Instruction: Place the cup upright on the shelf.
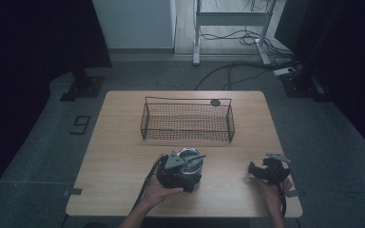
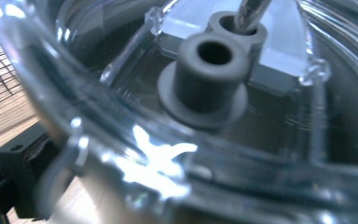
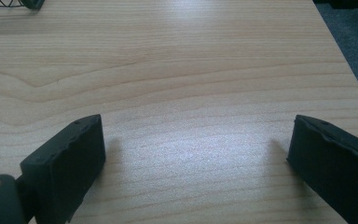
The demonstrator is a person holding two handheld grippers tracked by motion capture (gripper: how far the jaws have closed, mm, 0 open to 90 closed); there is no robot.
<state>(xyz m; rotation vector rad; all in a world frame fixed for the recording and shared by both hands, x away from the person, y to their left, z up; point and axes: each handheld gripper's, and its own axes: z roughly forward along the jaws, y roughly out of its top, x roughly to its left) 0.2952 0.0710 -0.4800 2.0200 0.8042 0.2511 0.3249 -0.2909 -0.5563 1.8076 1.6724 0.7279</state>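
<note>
High view, left hand-held gripper: my left hand-held gripper (image 1: 188, 175) sits at a clear round container (image 1: 190, 167) on the near part of the counter (image 1: 123, 156), its jaws spread about as wide as they go. They reach round the container's wall, but I cannot tell from here whether the pads press on it.

High view, right hand-held gripper: my right hand-held gripper (image 1: 255, 170) rests low over bare counter, well apart from the container, which lies off to its left.

High view, basket: a wire basket (image 1: 187, 122) stands beyond both hand-held grippers, straight ahead of the left one, with nothing in it that I can make out.

Left gripper view, container: the clear container (image 2: 98, 140) is right up against the camera; inside I see a grey hub (image 2: 209, 77) and a metal rod (image 2: 251, 14) rising from a second socket. One black jaw shows low and to the left, just beside the outer wall.

Right gripper view, jaws: my own two jaws stand far apart with only wood grain between them; a corner of the basket (image 3: 14, 3) shows far ahead to the left.

Step in hand: I judge I am taking hold of the container, or have just let it go.

Next move: it would call for a firm squeeze on the slippery wall, then a level lift forward to the basket.
</note>
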